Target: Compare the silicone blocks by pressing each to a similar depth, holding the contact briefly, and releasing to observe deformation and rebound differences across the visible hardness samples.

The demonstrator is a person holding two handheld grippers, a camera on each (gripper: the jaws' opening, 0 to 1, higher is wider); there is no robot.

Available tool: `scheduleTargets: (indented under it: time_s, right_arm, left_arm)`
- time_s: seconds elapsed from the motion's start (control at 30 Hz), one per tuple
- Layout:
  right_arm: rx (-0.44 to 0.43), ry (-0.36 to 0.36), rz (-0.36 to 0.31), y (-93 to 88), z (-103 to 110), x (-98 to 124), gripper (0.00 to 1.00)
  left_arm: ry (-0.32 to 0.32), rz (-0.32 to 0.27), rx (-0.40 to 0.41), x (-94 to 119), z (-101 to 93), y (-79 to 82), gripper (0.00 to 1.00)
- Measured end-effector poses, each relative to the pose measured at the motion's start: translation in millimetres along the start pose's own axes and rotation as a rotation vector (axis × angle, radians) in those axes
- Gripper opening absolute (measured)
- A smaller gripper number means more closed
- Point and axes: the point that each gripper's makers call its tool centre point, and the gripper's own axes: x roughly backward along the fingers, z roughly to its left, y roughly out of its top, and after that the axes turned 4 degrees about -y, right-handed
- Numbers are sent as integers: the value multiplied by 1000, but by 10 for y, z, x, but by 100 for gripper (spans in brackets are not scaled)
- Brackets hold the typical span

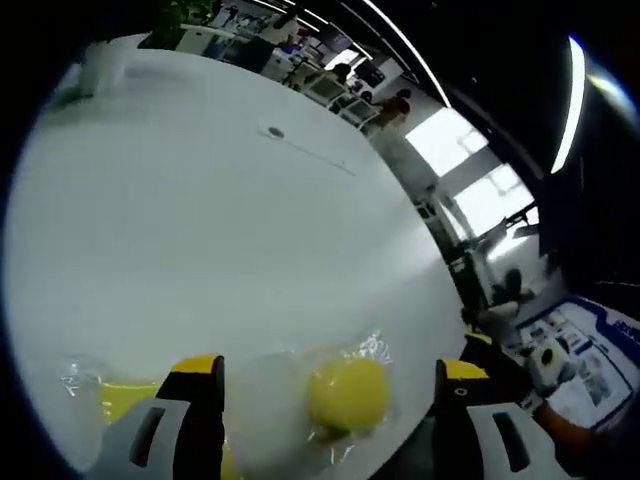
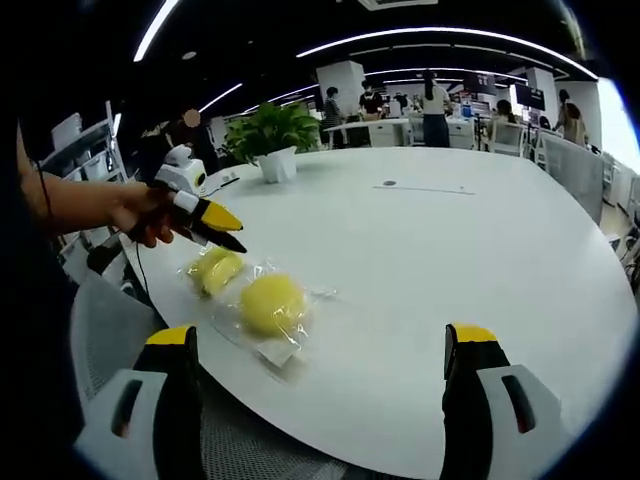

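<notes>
Honestly nothing here is readable: the blue-and-white printed poster off past the edge of the round white table clearly has print and pictures on it, but it's way too small and blurry to make out any words.

A large round white table carries two yellow silicone blocks in clear plastic wrap, lying side by side near its edge. A potted plant in a white pot stands on the far side, with a small round fitting set in the tabletop's middle.
</notes>
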Motion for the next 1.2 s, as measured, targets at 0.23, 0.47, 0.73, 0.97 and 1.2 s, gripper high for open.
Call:
scheduleTargets:
  time_s: [0.23,0.47,0.73,0.97,1.2]
  right_arm:
    - [-7,-3,-1,-9,11,5,96]
    - [-12,-4,3,-34,4,9,96]
    - [-13,2,7,-54,48,-2,96]
    - [-14,6,9,-66,71,3,96]
    - [-20,5,16,-105,61,3,96]
  left_arm:
    - [5,32,100,-158,105,-84,72]
    - [-5,43,162,-250,136,-112,61]
    - [-2,78,185,-371,151,-195,43]
    - [13,64,225,-414,170,-191,27]
    - [29,67,216,-428,207,-236,18]
